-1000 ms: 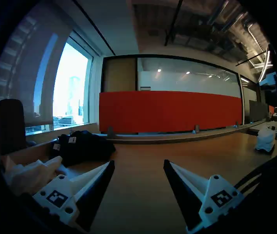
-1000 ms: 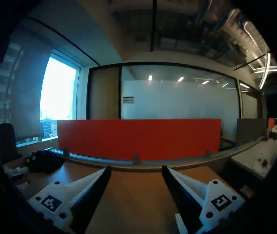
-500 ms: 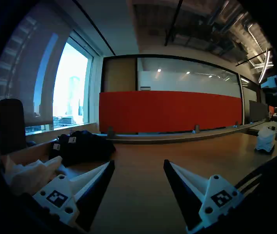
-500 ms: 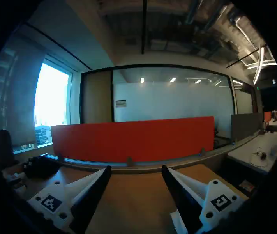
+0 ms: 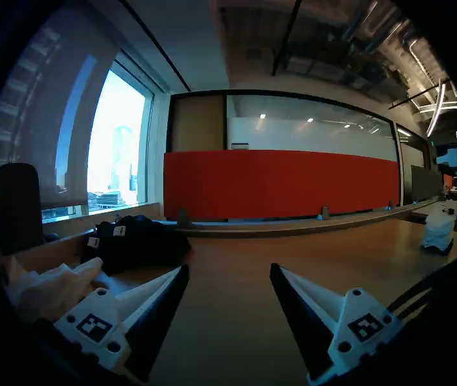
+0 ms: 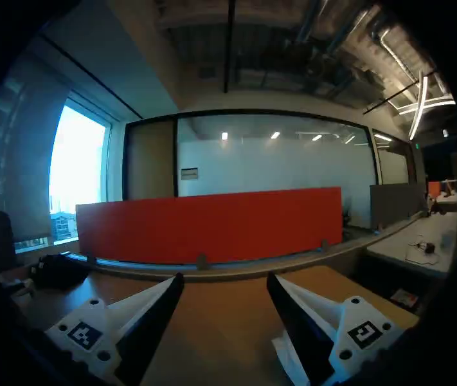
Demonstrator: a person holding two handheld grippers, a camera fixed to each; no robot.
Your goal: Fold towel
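A crumpled pale cloth, perhaps a towel, lies at the far left of the wooden table, just beyond the left finger in the left gripper view. My left gripper hangs open low over the bare wood with nothing between its fingers. A white bundle stands at the table's far right; I cannot tell what it is. In the right gripper view my right gripper is open and empty above the table. A white cloth edge peeks out beneath its right finger.
A black bag sits at the back left of the table, also seen as the bag in the right gripper view. A red divider panel runs along the table's far edge. A dark chair back stands left. Another desk lies to the right.
The right gripper has lifted and turned right, so the red divider and bag slid left and more white cloth shows under its finger. The left gripper has stayed still.
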